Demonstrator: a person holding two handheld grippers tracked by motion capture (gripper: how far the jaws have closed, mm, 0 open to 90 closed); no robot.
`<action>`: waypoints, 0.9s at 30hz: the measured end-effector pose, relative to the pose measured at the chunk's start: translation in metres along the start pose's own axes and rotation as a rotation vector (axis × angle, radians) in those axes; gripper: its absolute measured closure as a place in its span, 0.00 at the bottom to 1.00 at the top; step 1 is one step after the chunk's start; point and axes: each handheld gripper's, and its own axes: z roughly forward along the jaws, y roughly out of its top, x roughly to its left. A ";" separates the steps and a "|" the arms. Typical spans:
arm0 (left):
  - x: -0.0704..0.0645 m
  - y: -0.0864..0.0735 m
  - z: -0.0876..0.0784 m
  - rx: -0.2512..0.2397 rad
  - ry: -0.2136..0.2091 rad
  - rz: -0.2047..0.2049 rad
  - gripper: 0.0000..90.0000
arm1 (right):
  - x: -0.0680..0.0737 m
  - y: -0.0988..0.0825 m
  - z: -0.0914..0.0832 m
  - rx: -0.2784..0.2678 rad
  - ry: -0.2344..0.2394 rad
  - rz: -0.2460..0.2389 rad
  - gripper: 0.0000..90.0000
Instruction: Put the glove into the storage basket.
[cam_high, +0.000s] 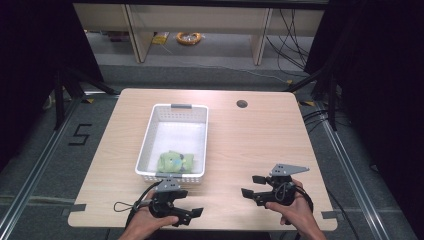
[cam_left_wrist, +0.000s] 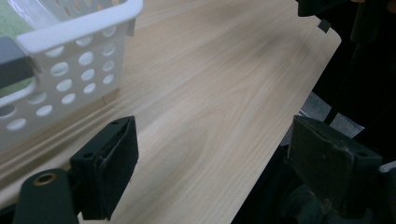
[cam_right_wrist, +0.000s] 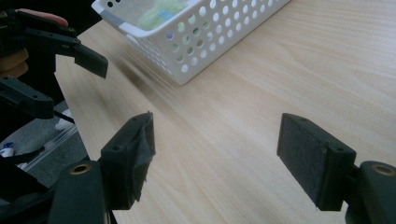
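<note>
A white perforated basket (cam_high: 172, 140) stands on the wooden table (cam_high: 250, 145), left of centre. A soft green item (cam_high: 175, 161) lies in its near end and also shows through the basket wall (cam_right_wrist: 163, 11). My left gripper (cam_high: 189, 202) is held low at the table's front edge, just in front of the basket, with its jaws pointing right. They stand open (cam_left_wrist: 217, 158) over bare wood, beside the basket's corner (cam_left_wrist: 70, 60). My right gripper (cam_high: 252, 185) is at the front right, pointing left, open (cam_right_wrist: 219, 154) with nothing between its pads. It faces the left gripper (cam_right_wrist: 60, 42) and the basket (cam_right_wrist: 210, 42).
A round cable hole (cam_high: 242, 104) sits near the table's far edge. Past the table are shelf legs and a yellow cable coil (cam_high: 189, 37) on the floor. Dark stands and curtains flank both sides. Bare wood lies between the two grippers.
</note>
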 end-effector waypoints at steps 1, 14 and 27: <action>-0.001 -0.002 0.000 -0.003 0.007 0.003 0.18 | -0.002 -0.001 0.000 -0.003 -0.003 -0.020 0.31; -0.006 -0.021 0.002 0.034 0.051 0.054 0.18 | 0.011 -0.029 0.005 0.042 -0.016 -0.042 0.26; -0.012 -0.039 0.000 0.061 0.084 0.086 0.18 | 0.026 -0.051 0.003 0.090 -0.081 -0.098 0.21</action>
